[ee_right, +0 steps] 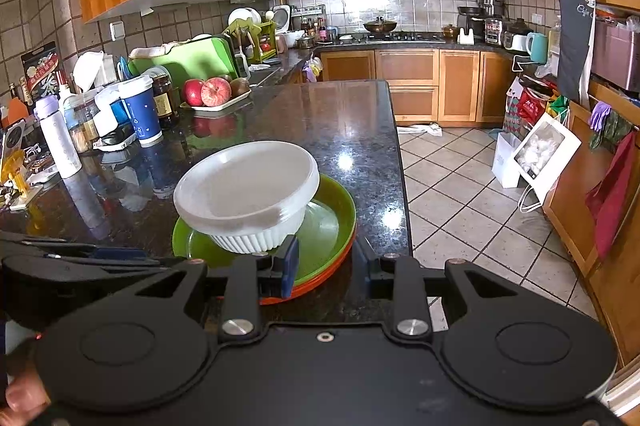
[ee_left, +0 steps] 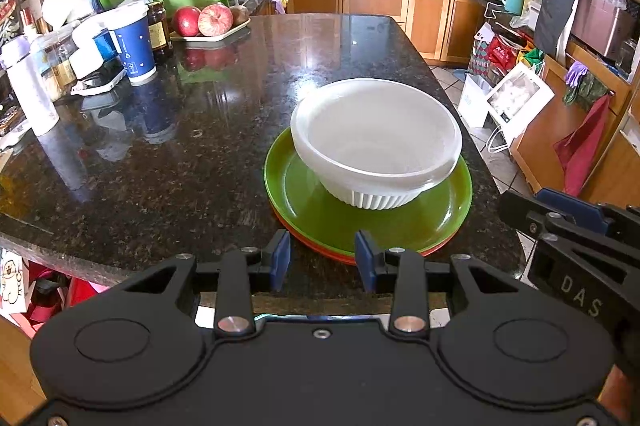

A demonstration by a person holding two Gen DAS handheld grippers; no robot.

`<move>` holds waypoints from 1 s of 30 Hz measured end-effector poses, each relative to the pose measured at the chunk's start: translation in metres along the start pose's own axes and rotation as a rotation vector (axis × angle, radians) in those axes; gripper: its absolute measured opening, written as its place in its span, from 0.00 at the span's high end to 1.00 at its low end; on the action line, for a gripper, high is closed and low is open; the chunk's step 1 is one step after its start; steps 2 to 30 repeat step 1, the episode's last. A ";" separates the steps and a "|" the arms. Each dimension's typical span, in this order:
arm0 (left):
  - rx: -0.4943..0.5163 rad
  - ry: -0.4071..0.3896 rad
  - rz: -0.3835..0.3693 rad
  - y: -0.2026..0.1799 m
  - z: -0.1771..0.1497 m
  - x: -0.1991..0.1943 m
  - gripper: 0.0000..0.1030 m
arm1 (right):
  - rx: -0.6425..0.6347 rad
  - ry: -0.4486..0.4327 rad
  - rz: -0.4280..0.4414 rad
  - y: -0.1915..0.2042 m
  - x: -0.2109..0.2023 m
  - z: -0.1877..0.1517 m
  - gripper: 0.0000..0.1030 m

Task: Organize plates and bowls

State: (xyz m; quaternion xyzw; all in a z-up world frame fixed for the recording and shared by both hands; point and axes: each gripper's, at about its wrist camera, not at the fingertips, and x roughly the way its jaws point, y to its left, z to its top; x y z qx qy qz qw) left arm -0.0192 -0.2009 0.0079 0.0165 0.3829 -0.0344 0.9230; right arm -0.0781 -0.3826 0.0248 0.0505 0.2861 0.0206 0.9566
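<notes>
A white ribbed bowl (ee_left: 376,142) sits on a green plate (ee_left: 316,210), which lies on an orange plate (ee_left: 320,252) near the front right edge of the dark granite counter (ee_left: 200,146). My left gripper (ee_left: 322,262) is open and empty, just in front of the plates' near rim. The right gripper shows at the right edge of the left wrist view (ee_left: 560,222). In the right wrist view the bowl (ee_right: 248,190) sits on the green plate (ee_right: 332,222) over the orange plate (ee_right: 312,284). My right gripper (ee_right: 326,266) is open, its fingers on either side of the plates' right rim.
A tray of apples (ee_left: 208,22), a blue paper cup (ee_left: 134,44), jars and bottles crowd the counter's left side. The tiled floor (ee_right: 460,194) and bags lie to the right of the counter edge. Cabinets and a stove stand at the back.
</notes>
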 end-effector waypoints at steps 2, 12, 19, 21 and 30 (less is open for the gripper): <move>-0.001 0.002 0.001 0.000 0.000 0.001 0.55 | 0.000 0.001 0.000 -0.001 0.001 0.000 0.69; -0.001 0.002 0.001 0.000 0.000 0.001 0.55 | 0.000 0.001 0.000 -0.001 0.001 0.000 0.69; -0.001 0.002 0.001 0.000 0.000 0.001 0.55 | 0.000 0.001 0.000 -0.001 0.001 0.000 0.69; -0.001 0.002 0.001 0.000 0.000 0.001 0.55 | 0.000 0.001 0.000 -0.001 0.001 0.000 0.69; -0.001 0.002 0.001 0.000 0.000 0.001 0.55 | 0.000 0.001 0.000 -0.001 0.001 0.000 0.69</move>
